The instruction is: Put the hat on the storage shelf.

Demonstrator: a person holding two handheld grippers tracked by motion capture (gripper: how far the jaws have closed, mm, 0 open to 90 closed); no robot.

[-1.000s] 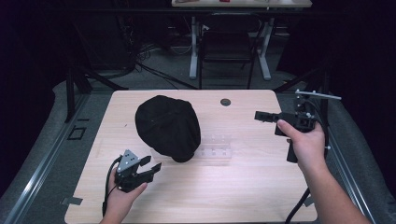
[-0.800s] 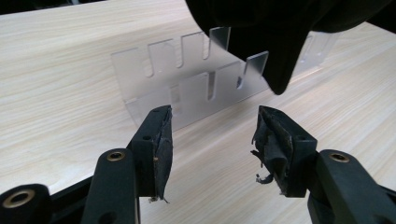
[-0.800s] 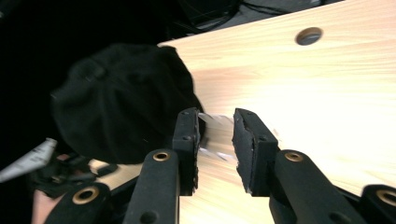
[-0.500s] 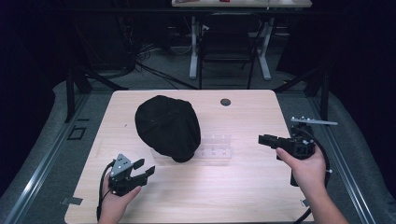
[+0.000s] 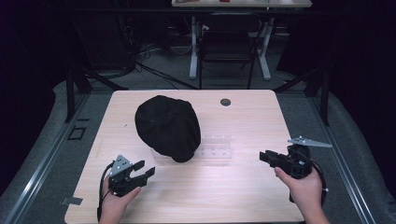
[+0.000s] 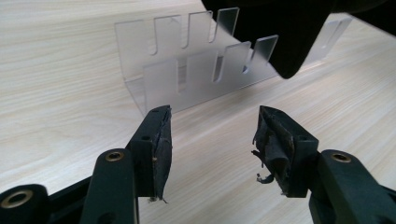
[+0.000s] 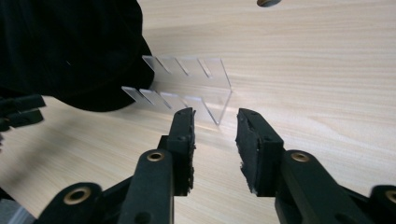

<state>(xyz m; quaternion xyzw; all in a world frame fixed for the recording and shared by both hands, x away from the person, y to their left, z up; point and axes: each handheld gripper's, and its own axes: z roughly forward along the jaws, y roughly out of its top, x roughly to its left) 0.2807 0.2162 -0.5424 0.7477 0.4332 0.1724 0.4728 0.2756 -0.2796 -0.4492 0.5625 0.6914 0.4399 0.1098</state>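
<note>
Right gripper (image 5: 267,157) sits low over the table (image 5: 252,196) near its right edge, jaws apart with nothing between them, having just been opening, aimed at the clear slotted rack (image 7: 205,88) a little ahead. Left gripper (image 5: 142,169) at front left, jaws wide and empty, pointing at the same rack. Black cap (image 5: 167,126) rests over the rack's left end, mid-table.

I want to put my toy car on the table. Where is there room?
The light wooden table is bare along its near edge between the left tongs and right tongs, and at its far right by the small dark round disc. The middle is crowded: the black cloth cap sits on the clear plastic slotted rack.
</note>
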